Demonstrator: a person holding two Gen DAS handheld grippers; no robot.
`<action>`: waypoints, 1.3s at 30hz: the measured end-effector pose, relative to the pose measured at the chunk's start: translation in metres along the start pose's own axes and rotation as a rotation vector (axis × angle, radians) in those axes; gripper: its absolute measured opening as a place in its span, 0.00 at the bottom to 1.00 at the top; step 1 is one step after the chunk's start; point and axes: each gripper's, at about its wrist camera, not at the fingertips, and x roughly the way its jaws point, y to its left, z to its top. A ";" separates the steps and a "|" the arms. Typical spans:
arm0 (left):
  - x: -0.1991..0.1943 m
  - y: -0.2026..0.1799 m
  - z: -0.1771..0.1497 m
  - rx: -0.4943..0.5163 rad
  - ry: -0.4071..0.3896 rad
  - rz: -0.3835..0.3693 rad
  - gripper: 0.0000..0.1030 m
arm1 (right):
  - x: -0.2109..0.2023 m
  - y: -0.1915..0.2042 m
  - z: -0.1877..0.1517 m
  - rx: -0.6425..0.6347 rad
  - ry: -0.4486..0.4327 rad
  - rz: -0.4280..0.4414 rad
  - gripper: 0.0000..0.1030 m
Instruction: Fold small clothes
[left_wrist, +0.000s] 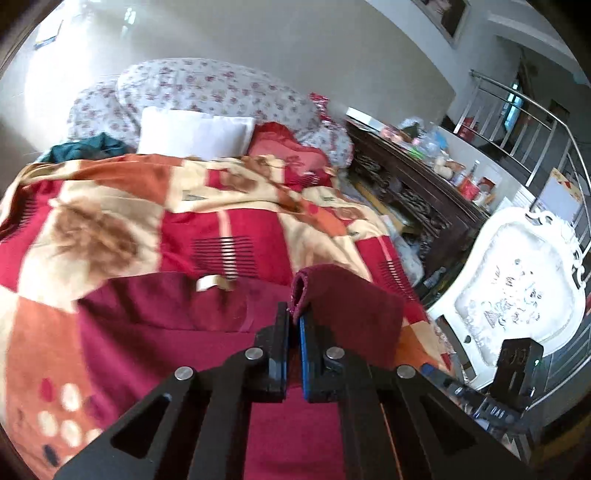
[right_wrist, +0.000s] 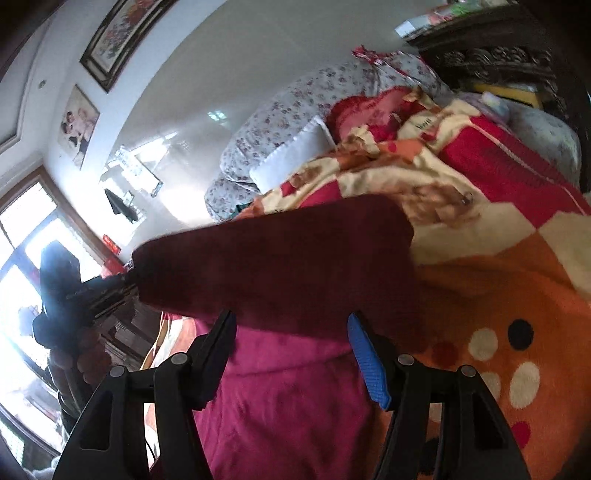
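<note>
Garment (left_wrist: 343, 295) edge pinched in left tongs (left_wrist: 293, 325), lifted off bed (left_wrist: 110, 221) for folding — right tongs (right_wrist: 291, 328) spread, empty, beside it.

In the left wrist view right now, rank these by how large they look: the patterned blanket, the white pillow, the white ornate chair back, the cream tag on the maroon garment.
1. patterned blanket, by far the largest.
2. white ornate chair back, though it sits nearer the camera, so its lead is unsure.
3. white pillow.
4. cream tag on the maroon garment, smallest.
</note>
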 end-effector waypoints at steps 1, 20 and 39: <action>-0.006 0.010 -0.001 -0.010 0.001 0.017 0.04 | 0.002 0.003 0.001 -0.005 0.004 -0.001 0.67; 0.057 0.173 -0.077 -0.204 0.149 0.256 0.05 | 0.136 0.005 0.028 -0.160 0.148 -0.407 0.58; 0.041 0.168 -0.084 -0.190 0.108 0.314 0.24 | 0.107 0.014 0.005 -0.225 0.203 -0.402 0.43</action>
